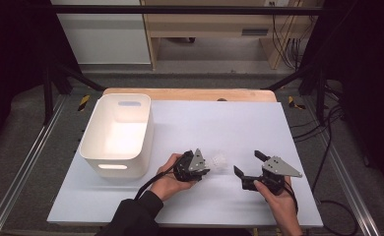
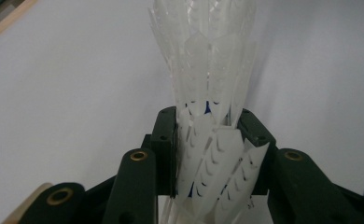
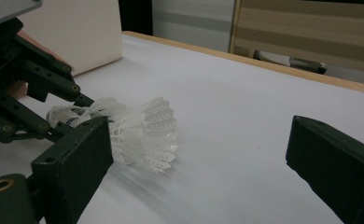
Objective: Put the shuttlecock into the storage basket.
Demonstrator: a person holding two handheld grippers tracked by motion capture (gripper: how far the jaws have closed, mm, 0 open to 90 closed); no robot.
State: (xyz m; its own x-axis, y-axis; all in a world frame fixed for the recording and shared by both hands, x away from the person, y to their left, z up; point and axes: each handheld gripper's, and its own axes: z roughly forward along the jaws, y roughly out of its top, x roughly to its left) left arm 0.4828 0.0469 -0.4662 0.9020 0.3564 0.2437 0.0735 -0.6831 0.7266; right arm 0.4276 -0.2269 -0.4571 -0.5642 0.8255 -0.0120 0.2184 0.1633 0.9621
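A white plastic shuttlecock [image 1: 218, 161] lies low over the white table top [image 1: 229, 123], near the front middle. My left gripper [image 1: 207, 167] is shut on its narrow end, and the feathered skirt points away to the right. In the left gripper view the shuttlecock [image 2: 208, 70] rises from between the two black jaws of the left gripper [image 2: 208, 135], which press on its base. My right gripper [image 1: 248, 163] is open a short way to the right of it, with nothing between its jaws. The right gripper view has the shuttlecock [image 3: 143, 130] beyond its own wide-apart jaws [image 3: 203, 154], held by the left gripper [image 3: 73, 114].
A white plastic bin [image 1: 145, 132] with handle slots stands at the table's left side, close to the left hand; it looks empty, and its wall [image 3: 77, 32] is behind the left gripper. The table's wooden far edge [image 1: 190, 93] runs along the back. Cables trail from both grippers.
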